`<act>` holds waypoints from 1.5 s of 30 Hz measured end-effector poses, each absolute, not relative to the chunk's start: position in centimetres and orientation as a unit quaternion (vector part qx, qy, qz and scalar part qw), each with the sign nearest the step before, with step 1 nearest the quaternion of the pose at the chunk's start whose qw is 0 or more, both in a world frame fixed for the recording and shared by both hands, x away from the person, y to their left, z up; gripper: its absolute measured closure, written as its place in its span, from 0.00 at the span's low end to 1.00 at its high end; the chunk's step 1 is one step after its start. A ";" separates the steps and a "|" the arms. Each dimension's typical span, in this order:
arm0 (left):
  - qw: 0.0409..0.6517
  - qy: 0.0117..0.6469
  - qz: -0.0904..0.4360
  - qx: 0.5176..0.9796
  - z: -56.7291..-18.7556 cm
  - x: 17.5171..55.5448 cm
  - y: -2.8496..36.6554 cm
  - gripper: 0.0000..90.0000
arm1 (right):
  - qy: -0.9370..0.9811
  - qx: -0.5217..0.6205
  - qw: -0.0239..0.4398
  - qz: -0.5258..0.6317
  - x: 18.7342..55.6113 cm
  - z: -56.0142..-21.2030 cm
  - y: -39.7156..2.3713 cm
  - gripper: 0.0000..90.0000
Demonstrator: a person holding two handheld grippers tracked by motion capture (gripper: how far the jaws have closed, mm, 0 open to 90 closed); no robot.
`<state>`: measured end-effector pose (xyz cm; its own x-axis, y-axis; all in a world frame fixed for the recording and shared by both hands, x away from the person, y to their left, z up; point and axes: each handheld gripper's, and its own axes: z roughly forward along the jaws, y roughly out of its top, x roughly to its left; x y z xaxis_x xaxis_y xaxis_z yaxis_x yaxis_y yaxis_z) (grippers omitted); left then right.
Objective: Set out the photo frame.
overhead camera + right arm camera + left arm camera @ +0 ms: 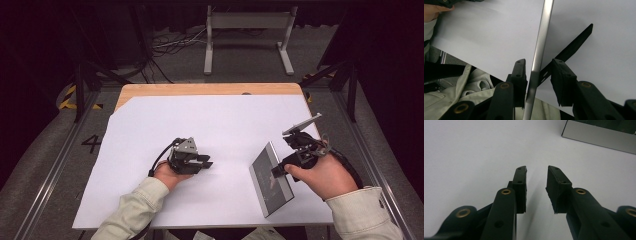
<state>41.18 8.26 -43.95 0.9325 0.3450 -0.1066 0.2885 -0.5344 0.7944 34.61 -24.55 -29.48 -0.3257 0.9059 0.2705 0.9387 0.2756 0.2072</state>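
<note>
Fingers of the right gripper (537,72) set either side of a thin silver-edged tablet (270,177), the left pad against the metal edge, the right pad standing a little off it with a dark gap between; grip therefore partial, possibly one-sided, and whether the slab is truly clamped cannot be told; fingers of the left gripper (537,187) parted to a middling width, nothing between them, pointed over bare white paper; tablet itself: flat dark-screened slab with a silver rim, tilted up on one long edge at the right of the sheet, its near corner close to the table's front edge, a corner of it also seen at the top right of the left gripper view; right hand (320,172) behind the slab, left hand (167,175) resting mid-sheet, well apart from it; white paper sheet (210,120) covering a wooden table (200,89); risks, as judged: slab slipping out of a loose pinch on smooth metal and slapping flat, or pivoting about the single contact and sliding off the near edge of the table; cause in either case: the right pad not seated, with the left gripper too far off to steady it
</note>
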 end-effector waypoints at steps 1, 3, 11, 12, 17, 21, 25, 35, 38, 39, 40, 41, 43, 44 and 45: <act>0.448 0.182 0.030 0.875 -44.0 41.2 8.3 0.77 | -0.796 -0.581 0.050 -0.165 34.6 -29.5 -24.5 0.73; 0.448 0.182 0.030 0.875 -44.0 41.2 8.3 0.77 | -0.795 -0.582 0.053 -0.163 34.7 -29.6 -24.5 0.74; 0.448 0.181 0.028 0.875 -44.0 41.2 8.2 0.76 | -0.795 -0.583 0.055 -0.161 34.8 -30.1 -24.2 0.76; 0.448 0.181 0.027 0.875 -44.0 41.2 8.2 0.76 | -0.794 -0.583 0.055 -0.160 34.8 -30.2 -24.2 0.77; 0.447 0.182 0.029 0.875 -44.0 41.2 8.2 0.76 | -0.796 -0.584 0.054 -0.154 34.9 -30.3 -23.9 0.78; 0.446 0.180 0.031 0.876 -44.0 41.2 8.2 0.76 | -0.796 -0.585 0.048 -0.149 34.8 -30.3 -23.7 0.80; 0.447 0.182 0.029 0.875 -44.0 41.2 8.2 0.76 | -0.800 -0.582 0.033 -0.142 34.7 -30.0 -23.3 0.84; 0.446 0.182 0.030 0.876 -44.0 41.2 8.2 0.76 | -0.805 -0.580 0.002 -0.129 34.5 -29.6 -23.0 0.92; 0.446 0.183 0.029 0.875 -44.0 41.2 8.2 0.76 | -0.803 -0.580 0.013 -0.135 34.7 -29.6 -23.3 0.93; 0.447 0.183 0.030 0.875 -44.0 41.2 8.3 0.76 | -0.804 -0.579 0.012 -0.135 34.7 -29.6 -23.4 0.93; 0.447 0.182 0.031 0.875 -44.0 41.2 8.3 0.76 | -0.805 -0.578 0.012 -0.134 34.7 -29.6 -23.3 0.93; 0.447 0.183 0.031 0.875 -43.9 41.2 8.3 0.76 | -0.806 -0.576 0.013 -0.133 34.7 -29.5 -23.3 0.93; 0.448 0.183 0.031 0.875 -43.9 41.1 8.5 0.76 | -0.808 -0.574 0.012 -0.133 34.8 -29.5 -23.4 0.93; 0.448 0.184 0.031 0.874 -43.9 41.1 8.6 0.76 | -0.809 -0.573 0.011 -0.131 34.9 -29.4 -23.4 0.93; 0.448 0.186 0.032 0.874 -43.9 41.1 8.7 0.76 | -0.809 -0.573 0.008 -0.129 35.0 -29.3 -23.4 0.93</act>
<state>41.07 8.73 -43.90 0.9285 0.3543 -0.1112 0.2969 -0.5284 0.7954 34.95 -23.37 -29.32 -0.3426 0.9255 0.1614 0.9298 0.3094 0.1993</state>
